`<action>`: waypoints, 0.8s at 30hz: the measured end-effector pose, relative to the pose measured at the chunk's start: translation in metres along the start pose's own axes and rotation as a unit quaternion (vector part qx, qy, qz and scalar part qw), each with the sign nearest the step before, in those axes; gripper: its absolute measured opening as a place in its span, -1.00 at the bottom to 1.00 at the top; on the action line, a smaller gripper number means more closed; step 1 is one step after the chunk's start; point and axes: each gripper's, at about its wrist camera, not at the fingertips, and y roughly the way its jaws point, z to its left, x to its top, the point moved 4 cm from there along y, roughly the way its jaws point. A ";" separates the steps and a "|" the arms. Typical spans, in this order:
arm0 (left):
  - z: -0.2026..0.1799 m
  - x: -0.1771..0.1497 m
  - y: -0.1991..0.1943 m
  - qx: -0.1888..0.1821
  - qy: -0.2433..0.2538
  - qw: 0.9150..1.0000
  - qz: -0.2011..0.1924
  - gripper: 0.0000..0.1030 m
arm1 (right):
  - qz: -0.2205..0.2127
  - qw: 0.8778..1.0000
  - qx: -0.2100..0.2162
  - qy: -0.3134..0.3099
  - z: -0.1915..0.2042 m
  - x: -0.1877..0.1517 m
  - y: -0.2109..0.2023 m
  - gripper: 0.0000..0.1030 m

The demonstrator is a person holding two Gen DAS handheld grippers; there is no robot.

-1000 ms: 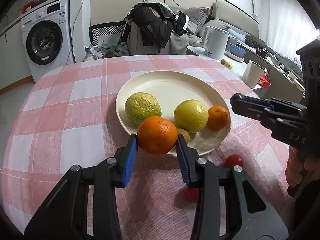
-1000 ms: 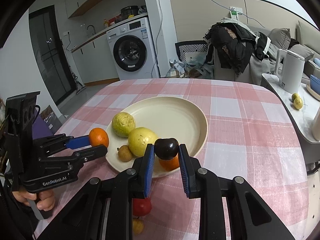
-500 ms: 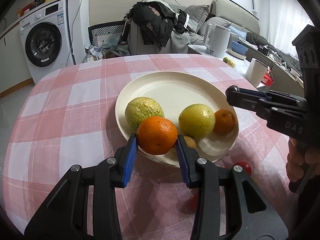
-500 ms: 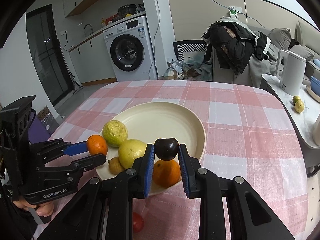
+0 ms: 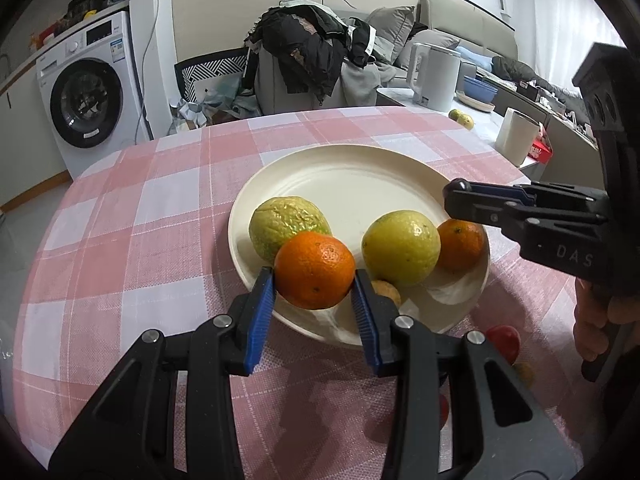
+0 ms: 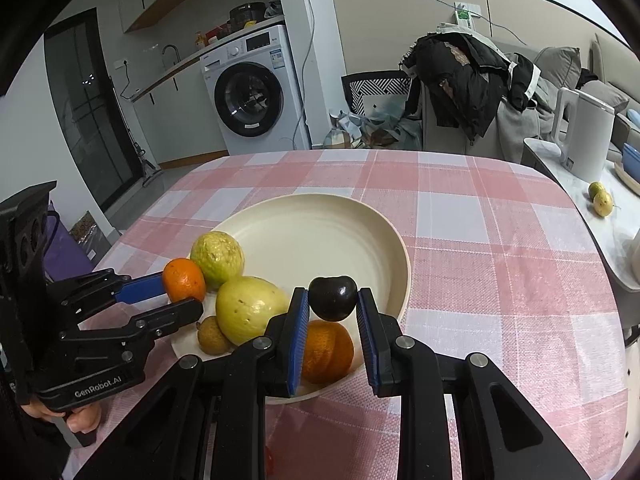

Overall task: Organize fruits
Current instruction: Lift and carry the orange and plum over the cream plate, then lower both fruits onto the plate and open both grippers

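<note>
An orange [image 5: 315,270] is clamped in the left gripper [image 5: 313,292] and a dark plum [image 6: 333,297] in the right gripper [image 6: 333,310], both held over the plate [image 6: 320,216] just ahead, likely for drop-off.

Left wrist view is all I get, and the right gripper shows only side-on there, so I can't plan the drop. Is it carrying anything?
Observer: Yes. The right gripper is shut on a dark cherry.
Operator: Where is it relative to the plate?
Observer: Over the near rim of the plate, just above a loose orange lying there.
Operator: I see something small behind my held orange. What is it?
Observer: A small brown fruit, on the plate beside the yellow-green fruit.
</note>
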 end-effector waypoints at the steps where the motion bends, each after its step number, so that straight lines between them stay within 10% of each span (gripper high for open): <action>1: -0.001 0.000 0.000 0.000 0.001 1.000 -0.001 -0.31 | 0.001 1.000 0.000 0.001 0.000 0.000 0.001 -0.51; 17: 0.000 -0.003 -0.007 0.006 -0.016 1.000 -0.010 -0.29 | 0.004 1.000 -0.012 0.000 -0.002 -0.001 0.005 -0.24; 24: 0.003 -0.003 -0.031 0.014 -0.028 0.999 -0.027 0.12 | -0.007 0.999 -0.030 -0.007 -0.003 -0.004 -0.012 0.08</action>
